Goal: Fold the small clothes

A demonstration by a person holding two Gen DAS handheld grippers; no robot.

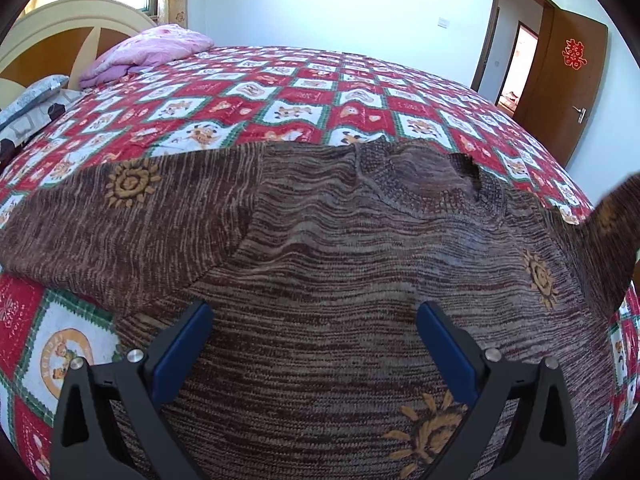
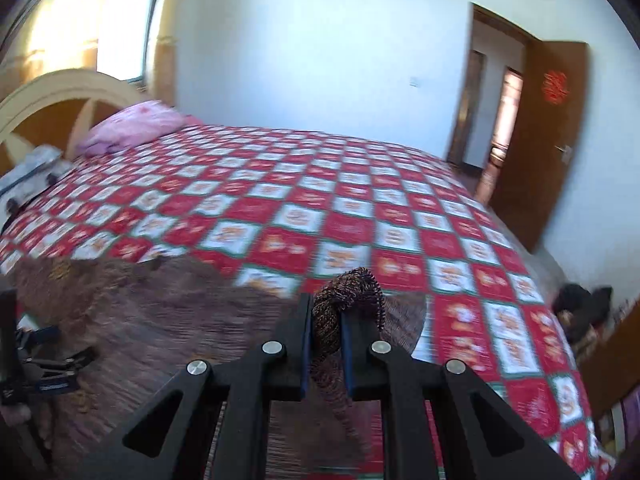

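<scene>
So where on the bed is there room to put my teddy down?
The patchwork quilt lies bare between the brown sweater and the far edge, right of the pink blanket. The near side is crowded: the sweater spreads under the left gripper, and the right gripper pinches its sleeve.

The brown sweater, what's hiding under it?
Under the sweater lies the red checked bedspread, showing all around it. Whether anything else sits beneath is covered by the knit.
</scene>
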